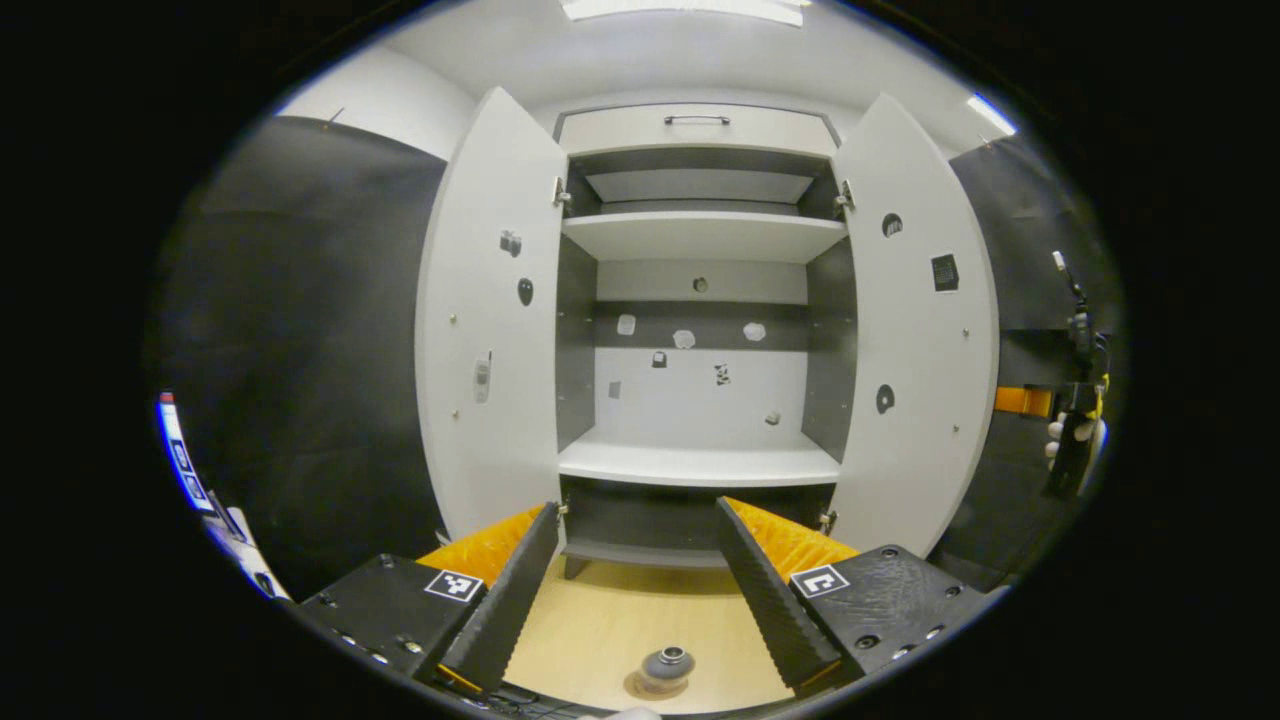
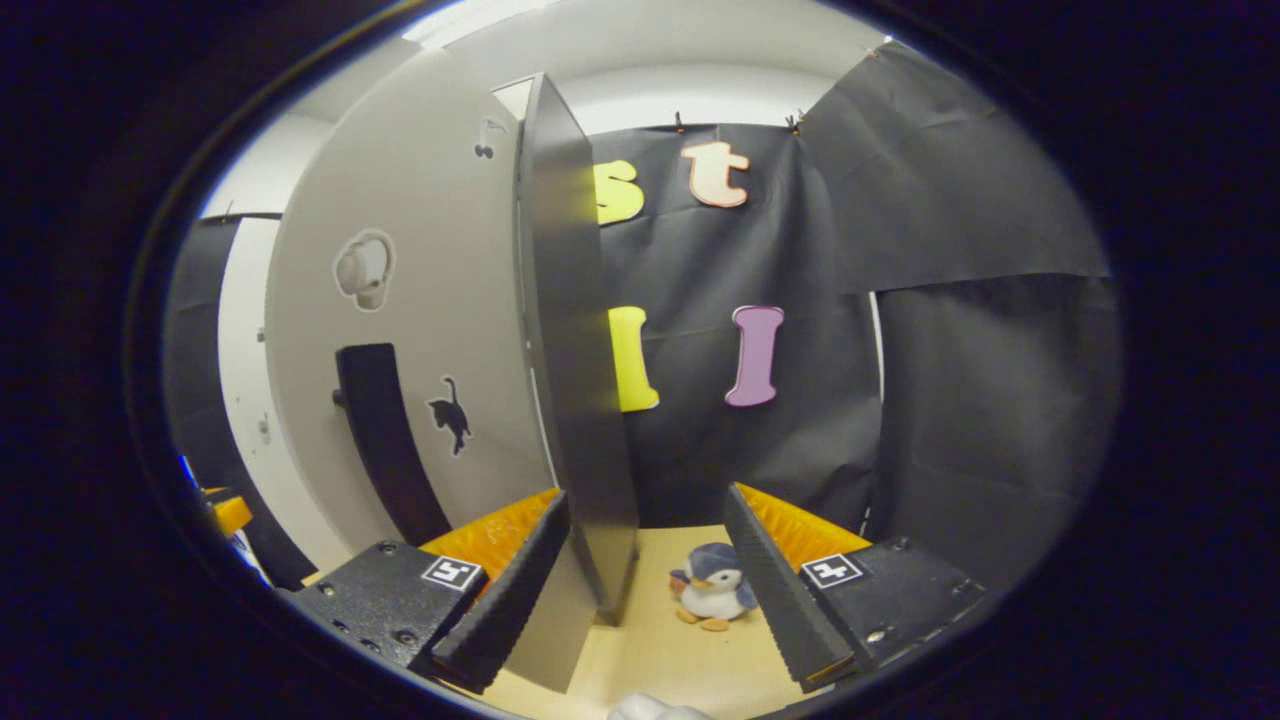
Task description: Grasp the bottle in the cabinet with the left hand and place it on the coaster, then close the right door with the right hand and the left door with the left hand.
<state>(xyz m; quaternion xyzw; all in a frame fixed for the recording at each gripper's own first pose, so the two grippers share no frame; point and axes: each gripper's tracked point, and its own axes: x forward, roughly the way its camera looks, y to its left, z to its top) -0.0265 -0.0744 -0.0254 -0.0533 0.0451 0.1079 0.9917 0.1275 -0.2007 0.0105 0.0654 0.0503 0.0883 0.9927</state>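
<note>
one bottle [image 1: 668,664] on its coaster [image 1: 640,688], two open doors (left [image 1: 490,320], right [image 1: 915,330]), both tools (left [image 1: 640,585], right [image 2: 650,585]) spread, empty

**Everything placed around the cabinet**

I take the cabinet [image 1: 700,330] as my landmark. Its left door [image 1: 490,320] and right door [image 1: 915,330] both stand swung out toward me, either side of the shelves. In front of the cabinet, on the table [image 1: 610,625], the bottle [image 1: 668,665] stands on what I think is the coaster [image 1: 640,688], though the edge distortion blurs it. My left gripper [image 1: 640,590] sits before the cabinet, fingers spread. In the right gripper view, the penguin toy [image 2: 712,588] lies right of the door's edge.
</note>
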